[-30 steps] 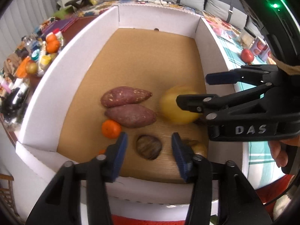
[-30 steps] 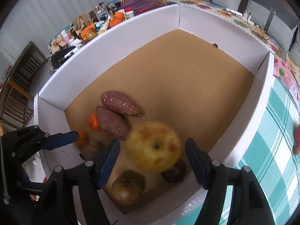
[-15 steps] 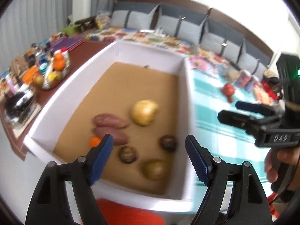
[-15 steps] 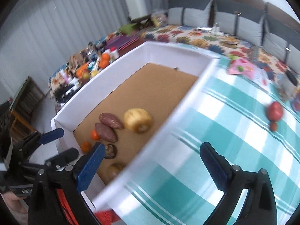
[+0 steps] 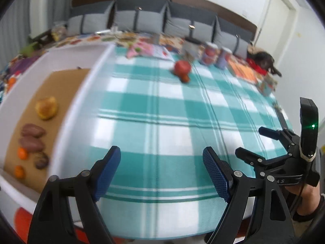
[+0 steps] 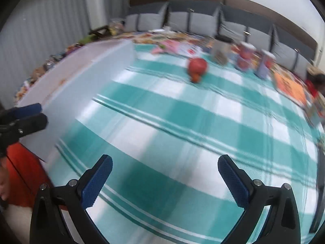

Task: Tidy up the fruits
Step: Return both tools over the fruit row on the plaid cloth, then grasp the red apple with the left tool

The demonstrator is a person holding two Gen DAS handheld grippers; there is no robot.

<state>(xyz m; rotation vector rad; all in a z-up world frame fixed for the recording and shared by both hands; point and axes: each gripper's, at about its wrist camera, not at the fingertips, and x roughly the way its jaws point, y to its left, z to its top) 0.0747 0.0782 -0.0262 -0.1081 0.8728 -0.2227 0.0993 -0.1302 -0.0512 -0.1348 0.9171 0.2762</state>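
Observation:
A white cardboard box (image 5: 69, 109) with a brown floor stands at the left. It holds a yellow apple (image 5: 46, 108), two sweet potatoes (image 5: 32, 137), small oranges (image 5: 22, 153) and a dark fruit (image 5: 41, 160). A red apple (image 5: 182, 67) with a small red fruit (image 5: 184, 78) beside it lies far out on the teal checked cloth (image 5: 162, 122); both show in the right wrist view (image 6: 197, 66). My left gripper (image 5: 161, 171) is open and empty above the cloth. My right gripper (image 6: 165, 180) is open and empty, to the right of the left one (image 5: 262, 144).
Jars and cans (image 5: 215, 56) stand behind the red apple. Papers and packets (image 5: 243, 71) lie along the cloth's far right. Grey sofa cushions (image 5: 142, 18) line the back wall. The box wall (image 6: 85, 77) is at the left in the right wrist view.
My right gripper let go of the yellow apple, which now lies in the box. Both grippers swung right, away from the box, over the checked cloth. The left jaws opened wider.

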